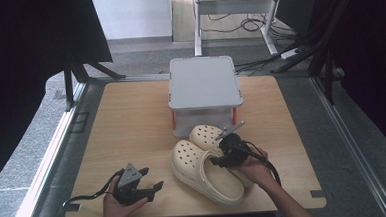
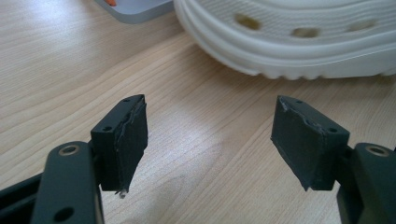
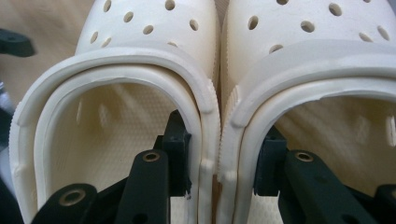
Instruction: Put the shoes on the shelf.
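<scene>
Jaws first, from the high view: my right gripper sits over the heels of the two cream clogs, the left clog and the right clog, which lie side by side near the middle of the wooden table. Both shoes run lengthwise from the near right toward the far left, toes pointing at the grey lidded box behind them. My left gripper rests low on the table, near the left clog's side, jaws spread with nothing between them.

From the left gripper view, the two black pads stand wide apart over bare wood, with the ribbed sole edge of a clog ahead and apart from them.

From the right gripper view, one jaw reaches inside each shoe and the pair pinches the two inner walls together, left clog and right clog touching, toes pointing away. I can read no brand or writing, though the straps are partly cut off here.
</scene>
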Demonstrator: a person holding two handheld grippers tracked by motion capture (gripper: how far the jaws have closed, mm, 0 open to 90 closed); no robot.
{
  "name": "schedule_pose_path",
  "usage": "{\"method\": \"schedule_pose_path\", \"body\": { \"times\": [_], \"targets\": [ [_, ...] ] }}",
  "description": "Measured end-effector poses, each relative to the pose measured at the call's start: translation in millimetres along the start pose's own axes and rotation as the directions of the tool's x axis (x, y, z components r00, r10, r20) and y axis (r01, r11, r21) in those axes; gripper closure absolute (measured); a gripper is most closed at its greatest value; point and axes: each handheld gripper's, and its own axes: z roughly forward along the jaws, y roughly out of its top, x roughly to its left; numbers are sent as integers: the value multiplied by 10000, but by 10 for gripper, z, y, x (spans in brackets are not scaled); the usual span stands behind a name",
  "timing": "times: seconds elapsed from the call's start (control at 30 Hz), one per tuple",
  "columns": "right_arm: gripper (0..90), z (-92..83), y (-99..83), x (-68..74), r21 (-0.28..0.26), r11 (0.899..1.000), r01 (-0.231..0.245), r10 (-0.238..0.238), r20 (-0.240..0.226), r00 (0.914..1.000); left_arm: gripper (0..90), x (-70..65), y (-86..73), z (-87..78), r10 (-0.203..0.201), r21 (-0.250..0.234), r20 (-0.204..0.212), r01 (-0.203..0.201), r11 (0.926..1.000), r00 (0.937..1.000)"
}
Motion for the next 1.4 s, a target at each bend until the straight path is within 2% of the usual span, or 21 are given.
{"method": "schedule_pose_path", "body": {
  "times": [0.13,0.53,1.1,1.4],
  "targets": [
    [650,-152,37,40,-276,9991,332,-344,-478,9983,276,0,0,7,-4,13,22,4,10000,10000],
    [649,-466,158,134,-889,9925,839,-941,-1168,9887,276,-10,-10,-3,-1,52,-27,1,10000,10000],
    [649,-764,407,232,-1280,9817,1412,-1588,-1396,9774,276,-25,-25,-21,-12,60,-98,12,10000,10000],
    [650,-932,614,246,-1447,9791,1427,-1620,-1312,9780,276,-35,-34,-37,-11,91,-144,12,10000,9999]
  ]
}}
